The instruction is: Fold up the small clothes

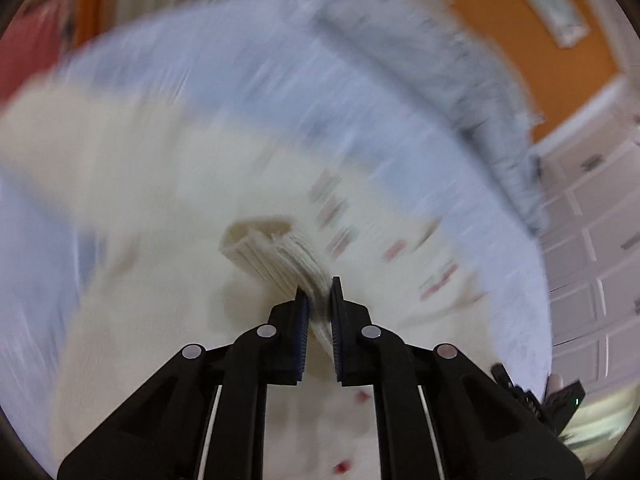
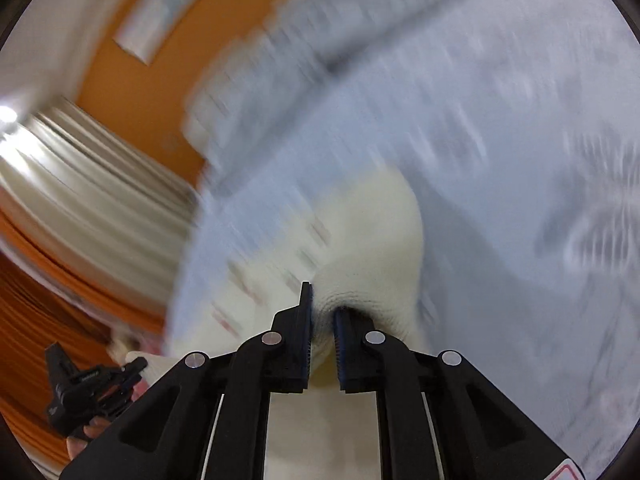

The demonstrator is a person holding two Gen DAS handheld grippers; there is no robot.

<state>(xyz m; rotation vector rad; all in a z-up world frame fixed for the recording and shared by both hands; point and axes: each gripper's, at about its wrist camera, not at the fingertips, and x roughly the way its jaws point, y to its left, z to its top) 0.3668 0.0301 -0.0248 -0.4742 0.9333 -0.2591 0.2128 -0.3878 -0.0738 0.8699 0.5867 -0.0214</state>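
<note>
Left claw (image 1: 320, 296) is clenched on a ribbed cuff of the cream garment (image 1: 160, 184); right claw (image 2: 322, 312) is clenched on another ribbed edge of it. You hold the garment just above the pale blue bed (image 1: 248, 80), partly draped on it. Heavy blur; no finished fold visible, so judge the task early, with all folds left. Beyond the garment, bed surface lies open toward the grey blanket (image 1: 460, 68). Near side of the garment: bed edge, drawers (image 1: 592, 248) close, so keep swings over the bed.
</note>
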